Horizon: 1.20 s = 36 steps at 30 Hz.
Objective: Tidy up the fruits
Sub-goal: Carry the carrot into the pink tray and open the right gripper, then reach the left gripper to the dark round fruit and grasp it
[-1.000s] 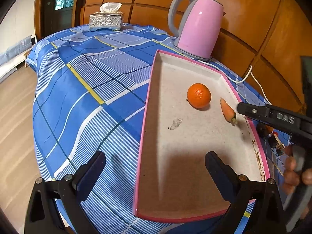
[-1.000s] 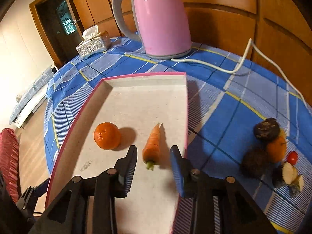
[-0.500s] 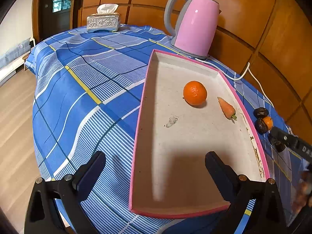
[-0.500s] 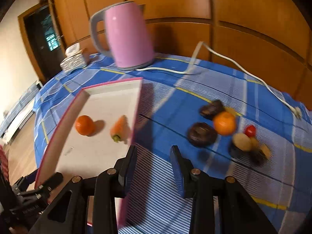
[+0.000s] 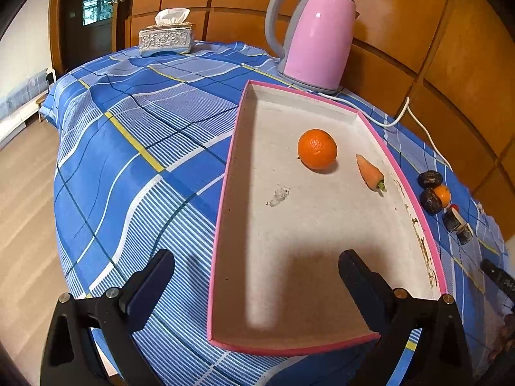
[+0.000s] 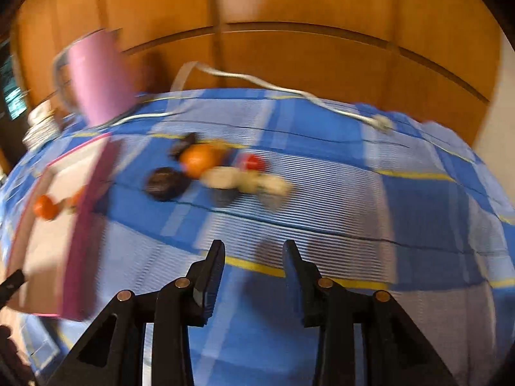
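Fruit (image 6: 206, 164) is seen ahead of the right gripper (image 6: 253, 251), held narrowly apart, empty; the left gripper (image 5: 257, 273) is spread wide over the tray (image 5: 222, 225).

No lettering can be read on anything.

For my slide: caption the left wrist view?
Open left gripper over pink tray holding orange and carrot.

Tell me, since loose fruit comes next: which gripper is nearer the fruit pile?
Right. The right gripper faces the fruit pile; the left gripper straddles the tray's near corner.
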Motion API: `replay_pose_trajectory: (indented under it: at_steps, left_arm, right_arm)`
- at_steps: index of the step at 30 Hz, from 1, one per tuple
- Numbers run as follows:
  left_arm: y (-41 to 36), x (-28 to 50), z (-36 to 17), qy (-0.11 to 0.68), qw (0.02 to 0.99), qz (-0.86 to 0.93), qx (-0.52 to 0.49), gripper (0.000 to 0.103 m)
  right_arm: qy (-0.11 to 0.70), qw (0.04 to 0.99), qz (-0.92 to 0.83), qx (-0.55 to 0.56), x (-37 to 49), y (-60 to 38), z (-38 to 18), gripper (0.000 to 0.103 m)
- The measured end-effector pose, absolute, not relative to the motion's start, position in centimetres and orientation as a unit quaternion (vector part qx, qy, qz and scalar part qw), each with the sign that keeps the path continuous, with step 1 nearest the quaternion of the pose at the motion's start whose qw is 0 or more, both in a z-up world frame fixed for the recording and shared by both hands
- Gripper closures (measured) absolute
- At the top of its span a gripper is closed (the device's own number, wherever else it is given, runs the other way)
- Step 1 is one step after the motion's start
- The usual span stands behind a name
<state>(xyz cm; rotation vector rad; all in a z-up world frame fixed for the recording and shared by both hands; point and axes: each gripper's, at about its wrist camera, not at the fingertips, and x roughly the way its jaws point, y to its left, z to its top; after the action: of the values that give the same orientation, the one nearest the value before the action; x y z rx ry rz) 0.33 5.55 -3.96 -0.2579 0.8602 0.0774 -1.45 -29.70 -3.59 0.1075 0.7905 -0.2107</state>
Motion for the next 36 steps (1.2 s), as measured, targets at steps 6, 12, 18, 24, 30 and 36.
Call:
replay_pose_trajectory:
  at_steps: [6, 12, 18, 24, 30, 36]
  left_arm:
    - [5.3, 0.3, -3.9, 0.414, 0.903, 0.037, -0.11, 0.001]
    - [5.4, 0.2, -3.0, 0.402, 0.909, 0.031, -0.106, 0.001]
    - [5.1, 0.6, -0.7, 0.381, 0.917, -0.01, -0.119, 0.001]
    - [1.7, 2.0, 2.3, 0.364, 0.924, -0.078, -0.086, 0.0]
    - [-3.5, 5.3, 3.8, 0.378, 0.912, -0.154, -0.047, 0.0]
    - [-8.9, 8.4, 3.1, 0.42, 0.884, -0.205, 0.022, 0.0]
  right_arm:
    - [0.382, 0.888, -0.241, 0.085, -3.2, -35.9, -4.6, 0.065]
    - [0.378, 0.86, -0.328, 0.102, -4.6, -39.7, -6.0, 0.065]
    - [0.368, 0.857, -0.341, 0.116, -5.2, -40.5, -6.9, 0.059]
    - [0.361, 0.86, -0.337, 0.128, -5.5, -40.6, -7.1, 0.057]
    - [0.357, 0.861, -0.336, 0.134, -5.4, -40.7, -7.1, 0.057]
    - [0.355, 0.863, -0.332, 0.137, -5.5, -40.7, -7.1, 0.054]
